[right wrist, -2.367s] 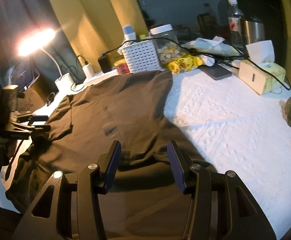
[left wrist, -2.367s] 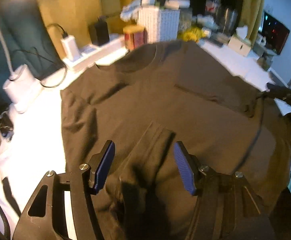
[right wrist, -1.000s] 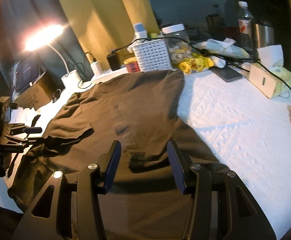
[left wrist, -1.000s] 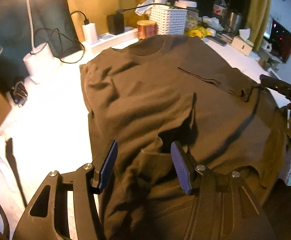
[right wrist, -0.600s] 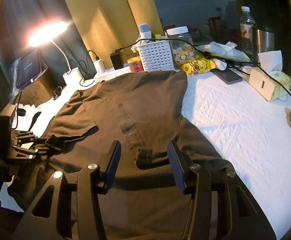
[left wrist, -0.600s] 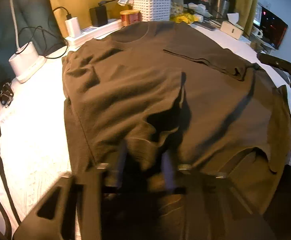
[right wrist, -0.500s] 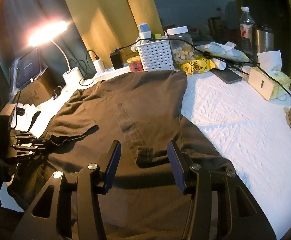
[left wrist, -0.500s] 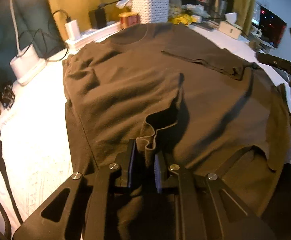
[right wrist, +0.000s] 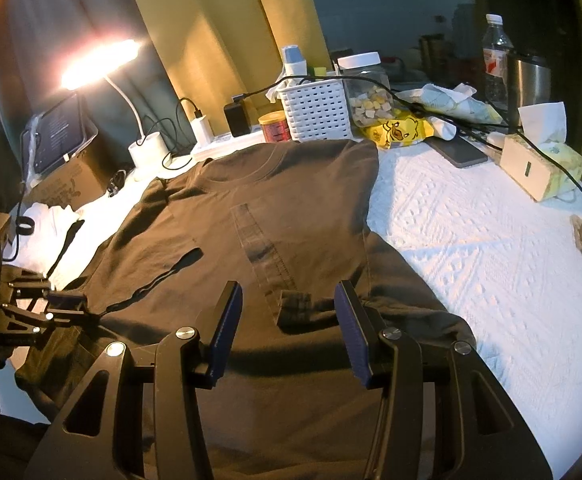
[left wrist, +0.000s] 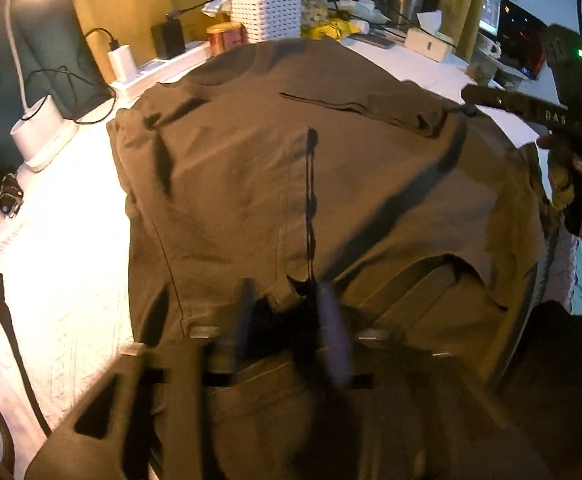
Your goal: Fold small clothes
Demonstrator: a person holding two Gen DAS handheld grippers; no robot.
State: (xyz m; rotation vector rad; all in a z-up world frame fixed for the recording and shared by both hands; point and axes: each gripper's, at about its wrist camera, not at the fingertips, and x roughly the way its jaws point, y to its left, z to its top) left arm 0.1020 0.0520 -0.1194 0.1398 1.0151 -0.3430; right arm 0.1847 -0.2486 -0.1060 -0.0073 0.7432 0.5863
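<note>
A dark brown T-shirt [left wrist: 331, 168] lies spread on the white table cover [right wrist: 491, 248], with both sleeves folded in over its body. In the left wrist view my left gripper [left wrist: 287, 320] is blurred and its jaws are opening. The corner of the folded left sleeve [left wrist: 291, 288] lies loose between the fingers. The right wrist view shows that gripper [right wrist: 87, 310] low at the shirt's left edge. My right gripper [right wrist: 289, 320] hangs open over the shirt [right wrist: 291, 208], just above the folded right sleeve end [right wrist: 299, 304] and holding nothing.
Along the back stand a lit desk lamp [right wrist: 99, 64], chargers on a power strip [right wrist: 201, 128], a white basket [right wrist: 315, 108], a snack jar [right wrist: 367, 92], a bottle [right wrist: 497, 60] and a steel cup. A phone [right wrist: 459, 152] and tissue box [right wrist: 539, 168] lie at the right.
Half a second ago my left gripper was shut on the raised sleeve edge. It has since opened, and the sleeve now lies flat on the shirt. The right gripper has stayed still.
</note>
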